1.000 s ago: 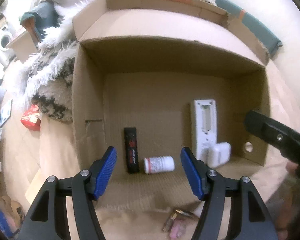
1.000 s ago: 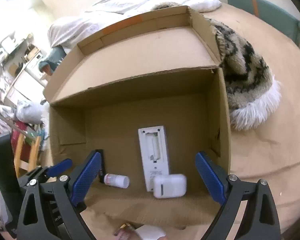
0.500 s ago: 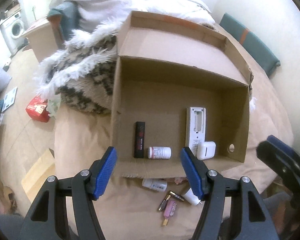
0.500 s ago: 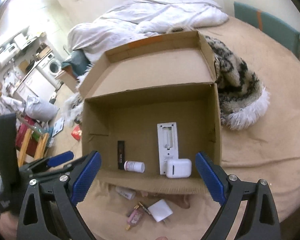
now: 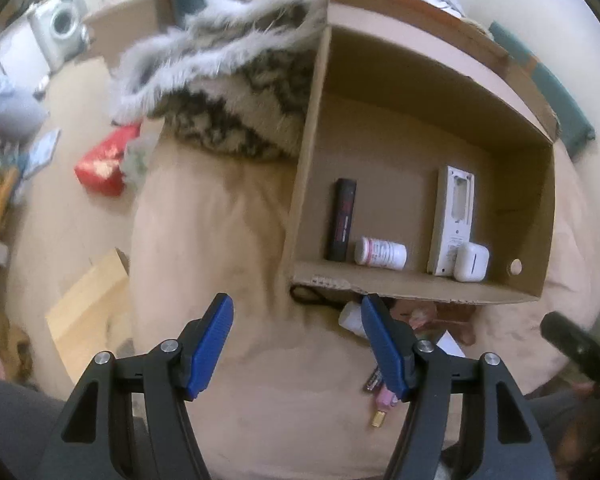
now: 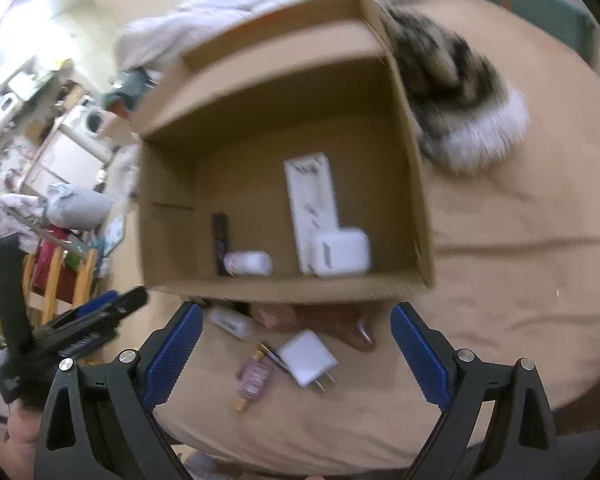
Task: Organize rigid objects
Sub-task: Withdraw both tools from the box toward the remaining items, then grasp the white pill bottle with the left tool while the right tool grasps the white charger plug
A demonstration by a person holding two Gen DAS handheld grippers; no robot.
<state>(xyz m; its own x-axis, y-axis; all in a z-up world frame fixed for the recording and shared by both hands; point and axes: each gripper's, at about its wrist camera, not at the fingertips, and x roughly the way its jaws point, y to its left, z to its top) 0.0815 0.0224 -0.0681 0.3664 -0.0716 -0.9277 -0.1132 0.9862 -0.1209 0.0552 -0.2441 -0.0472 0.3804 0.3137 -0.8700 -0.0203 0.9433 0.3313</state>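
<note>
Both grippers are spread wide with nothing in them. The left gripper (image 5: 296, 344) hangs over the tan bedcover (image 5: 220, 240), short of the cardboard box (image 5: 416, 282). The right gripper (image 6: 296, 344) sits above the loose stuff in front of the box: a white charger (image 6: 308, 356), a pink bottle (image 6: 254, 376) and a small white bottle (image 6: 231, 322). Inside the box are a black stick (image 5: 342, 220), a pill bottle (image 5: 380, 253), a white remote (image 5: 452, 216) and an earbud case (image 5: 471, 262), all near the front wall.

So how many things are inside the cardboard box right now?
4, along the near wall of the cardboard box: black stick leftmost, pill bottle beside it, long white device, and white earbud case rightmost. Nothing else shows inside.
</note>
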